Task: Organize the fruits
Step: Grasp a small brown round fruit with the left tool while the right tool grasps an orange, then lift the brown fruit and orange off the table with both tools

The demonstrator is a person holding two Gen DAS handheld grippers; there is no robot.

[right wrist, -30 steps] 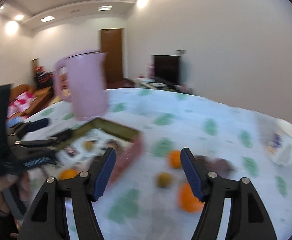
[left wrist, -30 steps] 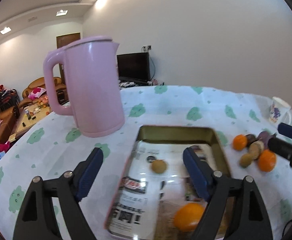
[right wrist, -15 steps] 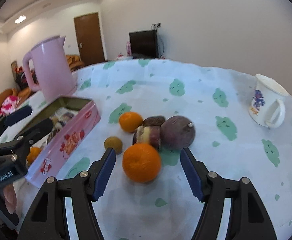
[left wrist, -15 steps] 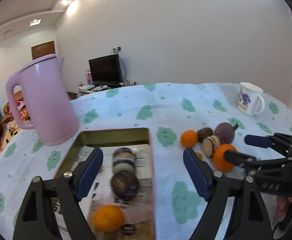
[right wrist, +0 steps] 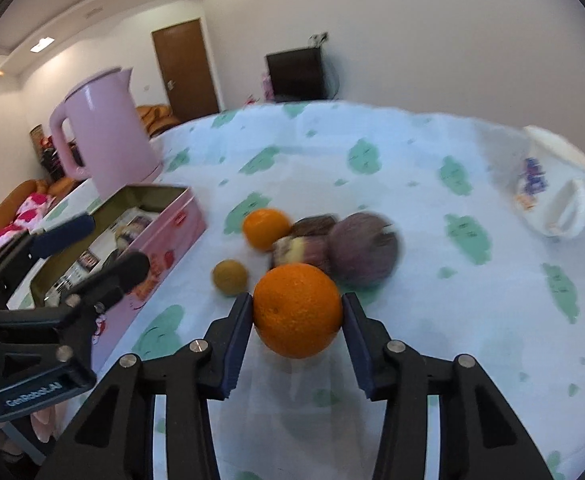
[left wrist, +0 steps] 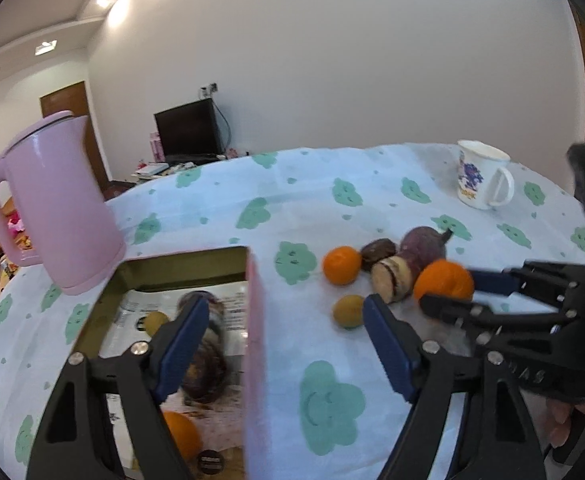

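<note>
My right gripper (right wrist: 297, 320) is shut on a large orange (right wrist: 297, 315), its pads touching both sides; the orange also shows in the left wrist view (left wrist: 444, 285). Behind it lie a smaller orange (right wrist: 267, 229), a purple round fruit (right wrist: 364, 251), a cut brown piece (right wrist: 298, 251) and a small green-brown fruit (right wrist: 230, 278). A pink tin box (right wrist: 172, 236) stands to the left; it holds an orange (left wrist: 182, 434), dark fruits and a small green fruit (left wrist: 154, 321). My left gripper (left wrist: 282, 336) is open and empty, straddling the box's right wall (left wrist: 254, 344).
A pink kettle (left wrist: 58, 204) stands behind the box at the left. A white mug (left wrist: 482, 174) stands at the far right. The table carries a white cloth with green cloud prints (left wrist: 332, 400). The room's sofa and TV lie beyond the table.
My right gripper has moved forward and closed on the large orange. My left gripper has shifted a little to the right, over the box's right wall.
</note>
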